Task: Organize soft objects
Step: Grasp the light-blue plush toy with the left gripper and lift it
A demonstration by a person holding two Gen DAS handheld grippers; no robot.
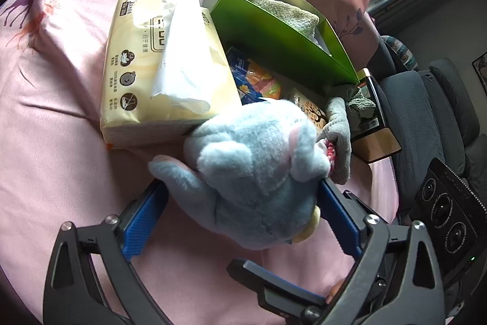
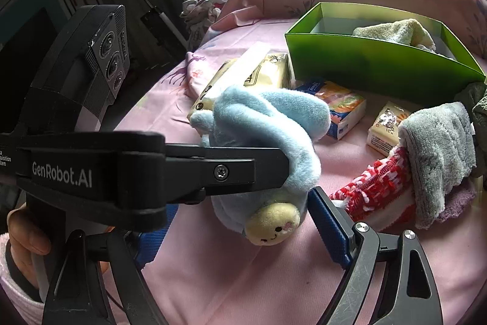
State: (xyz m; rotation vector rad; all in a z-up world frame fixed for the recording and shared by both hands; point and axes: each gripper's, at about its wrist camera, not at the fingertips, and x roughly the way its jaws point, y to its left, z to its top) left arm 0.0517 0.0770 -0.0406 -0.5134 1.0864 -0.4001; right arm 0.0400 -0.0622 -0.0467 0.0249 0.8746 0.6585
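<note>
1. Pink bedsheet (image 1: 45,118) printed with deer covers the bed; a pillow and a window lie at the far side.
2. At the near middle lies a pale blue plush toy (image 1: 252,172), fluffy and limp, with long floppy ears and a small cream face.
3. Left gripper (image 1: 243,215) has its blue ribbed fingers (image 1: 143,221) spread wide on either side of the toy's body, the right one touching the fur; I cannot tell whether they press it.
4. Right gripper (image 2: 231,221) is likewise wide open, one finger just beside the toy's face, not clamped.
5. I judge the toy light and squashy; it should compress and sag, so the thick body is the place to take hold, not an ear.
6. Beyond it: a glossy tissue pack (image 1: 158,72), a stiff green box (image 2: 380,63) holding a towel, and right of the toy a grey plush cloth (image 2: 438,154) over a red-and-white knit.
</note>
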